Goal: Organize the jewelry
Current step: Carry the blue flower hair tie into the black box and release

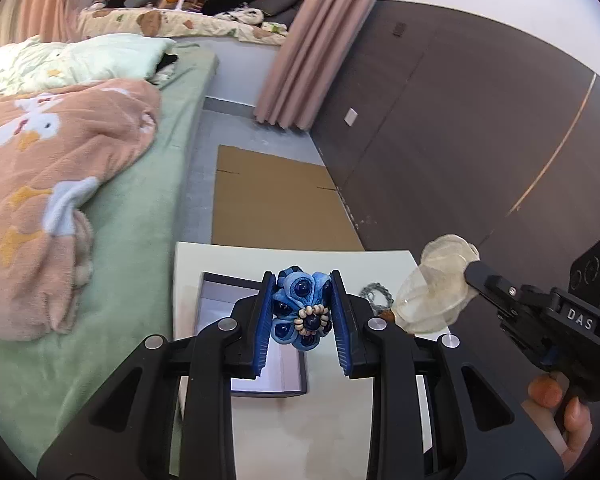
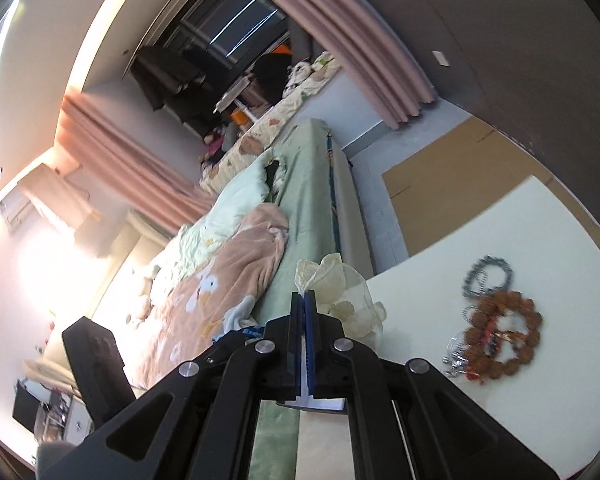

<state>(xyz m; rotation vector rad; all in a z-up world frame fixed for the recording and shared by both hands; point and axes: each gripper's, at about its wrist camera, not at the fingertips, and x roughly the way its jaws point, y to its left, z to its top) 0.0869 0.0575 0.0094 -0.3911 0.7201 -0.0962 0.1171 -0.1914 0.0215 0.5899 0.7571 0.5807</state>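
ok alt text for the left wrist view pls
The left gripper clamps a blue fabric-flower ornament with beads above an open box on a white table. At right, the right gripper holds a sheer cream pouch; a bed lies left.

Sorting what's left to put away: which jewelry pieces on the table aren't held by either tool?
The brown bead bracelet and the grey chain lie loose on the white table. The blue flower piece sits in the left tool; the sheer cream piece is pinched by the right tool.

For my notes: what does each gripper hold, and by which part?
Left gripper: blue fabric ornament, by its sides. Right gripper: sheer pouch, by its gathered top.
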